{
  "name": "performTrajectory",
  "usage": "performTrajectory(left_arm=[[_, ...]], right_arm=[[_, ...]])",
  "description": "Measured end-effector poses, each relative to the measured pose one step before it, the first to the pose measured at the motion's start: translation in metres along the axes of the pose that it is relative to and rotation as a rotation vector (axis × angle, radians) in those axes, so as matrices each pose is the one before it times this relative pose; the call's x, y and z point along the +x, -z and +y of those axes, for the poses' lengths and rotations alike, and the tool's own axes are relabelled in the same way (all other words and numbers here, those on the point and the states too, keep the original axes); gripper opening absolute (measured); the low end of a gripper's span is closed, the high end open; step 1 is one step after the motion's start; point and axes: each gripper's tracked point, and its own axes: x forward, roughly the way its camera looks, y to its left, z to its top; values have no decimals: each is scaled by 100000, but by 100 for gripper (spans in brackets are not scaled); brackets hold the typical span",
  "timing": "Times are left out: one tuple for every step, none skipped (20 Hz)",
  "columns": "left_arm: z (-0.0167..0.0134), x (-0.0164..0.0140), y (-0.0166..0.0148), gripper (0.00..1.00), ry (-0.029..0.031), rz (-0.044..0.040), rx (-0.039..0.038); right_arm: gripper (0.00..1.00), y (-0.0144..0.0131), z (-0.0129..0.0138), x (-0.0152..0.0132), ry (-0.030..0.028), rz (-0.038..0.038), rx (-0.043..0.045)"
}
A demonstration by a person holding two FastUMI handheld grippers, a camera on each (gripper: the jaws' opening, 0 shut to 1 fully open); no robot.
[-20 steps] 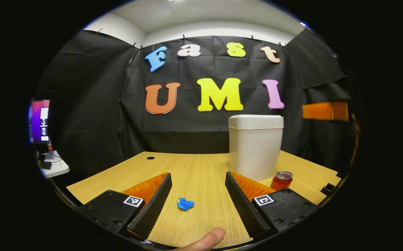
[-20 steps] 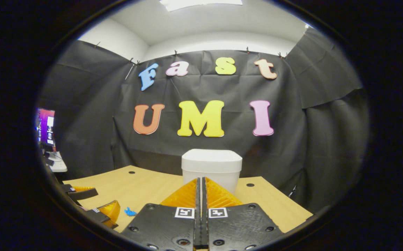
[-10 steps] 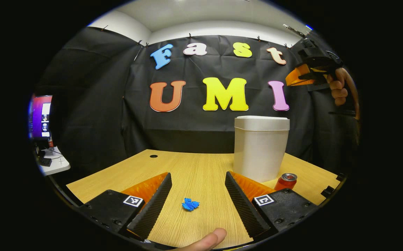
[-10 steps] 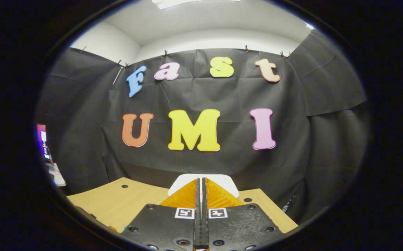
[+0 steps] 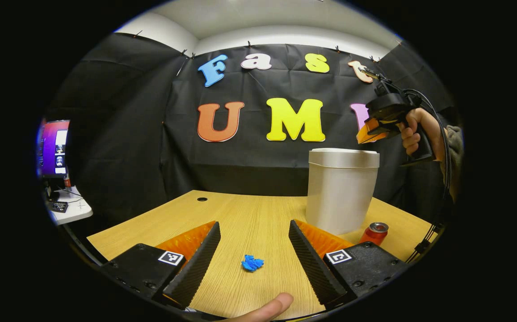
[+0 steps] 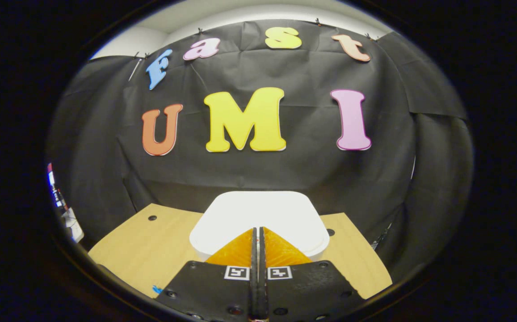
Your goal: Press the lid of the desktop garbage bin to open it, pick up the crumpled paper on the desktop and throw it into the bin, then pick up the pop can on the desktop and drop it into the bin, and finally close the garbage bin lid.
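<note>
Lid (image 6: 258,214) pressing's up: your right gripper (image 6: 256,232), fingers pinched together, hangs above the closed bin (image 5: 341,192) far right. Push straight down. Left gripper (image 5: 254,250) gapes around the near crumpled paper (image 5: 252,263).

We carry two grippers. Our left gripper (image 5: 254,232) has black blocks with screws and square black-and-white markers, ribbed inner faces and translucent ribbed backing. Our right gripper (image 6: 256,235) matches; black cables (image 5: 437,129) trail from it, beside a grey sleeve (image 5: 454,139).
</note>
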Motion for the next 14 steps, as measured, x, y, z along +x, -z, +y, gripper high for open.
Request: performTrajectory(left_arm=[[105,-46,-89,99,-352,-132,368],[166,-45,-71,99,-244,-570,551],[21,-2,-39,99,-116,-236,507],[-22,27,166,99,243,328,519],[-32,15,140,99,306,285,140],[-83,40,69,99,171,242,-136],[-210,51,217,99,487,646,-463],[-150,106,133,99,736,567,-500],[26,-24,74,99,114,311,-144],[96,-30,-114,99,-580,-231,665],[70,-7,-199,99,-652,-563,1090],[108,-62,-33,99,-300,-534,807],[23,99,51,99,9,-147,102],[-170,139,171,99,585,528,-372]], right_arm=[[0,379,129,426,-232,620,-423],[0,538,-451,584,1758,1112,-1013],[0,59,-11,57,-189,-428,229],[0,168,30,274,-90,-689,232],[0,364,-23,-70,-258,1140,1277],[1,337,-9,77,-451,388,286],[1,102,-20,-16,-394,-207,-1385],[1,115,-28,81,354,760,578],[1,-220,10,-241,908,-572,582],[1,-261,-38,-23,1101,-1509,-196],[1,-227,-22,-133,1306,-1599,-1811],[1,-259,-45,-324,1809,-1986,-2490],[1,-306,53,-451,1618,-2277,-1551],[1,-119,155,-463,19,-675,-876]])
